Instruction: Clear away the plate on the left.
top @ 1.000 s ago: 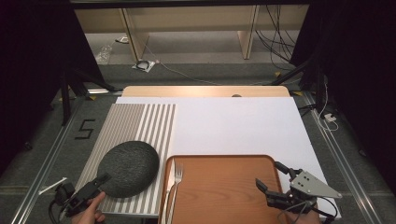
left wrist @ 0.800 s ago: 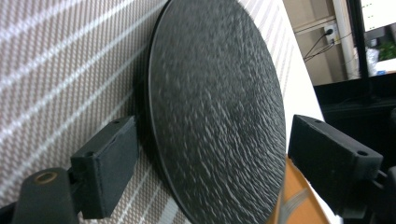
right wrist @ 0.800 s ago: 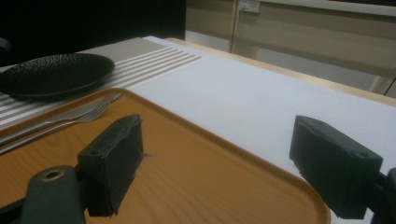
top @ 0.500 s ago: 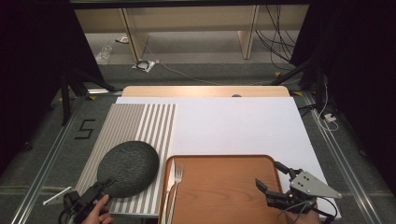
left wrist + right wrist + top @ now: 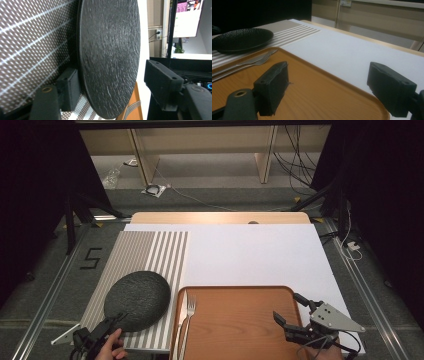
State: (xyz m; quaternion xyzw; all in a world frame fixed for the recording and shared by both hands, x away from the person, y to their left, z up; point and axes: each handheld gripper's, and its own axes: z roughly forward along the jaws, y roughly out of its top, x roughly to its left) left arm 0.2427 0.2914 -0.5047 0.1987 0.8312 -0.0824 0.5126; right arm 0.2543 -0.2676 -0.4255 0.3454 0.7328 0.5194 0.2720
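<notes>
Flanking plate [image 5: 136,300], striped mat [image 5: 150,255], fork [image 5: 189,312], tray [image 5: 240,320]

One black plate [image 5: 136,299] lies on one striped placemat [image 5: 145,255]. One wooden tray [image 5: 240,320] holds one fork [image 5: 188,315] and one knife [image 5: 180,320]. One white board [image 5: 260,255] covers one bench [image 5: 220,217]. Two hand-held grippers are present: the left hand-held gripper [image 5: 112,321] and the right hand-held gripper [image 5: 290,309].

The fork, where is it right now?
In the high view the fork lies along the left edge of the wooden tray, beside a knife, just right of the black plate.
</notes>
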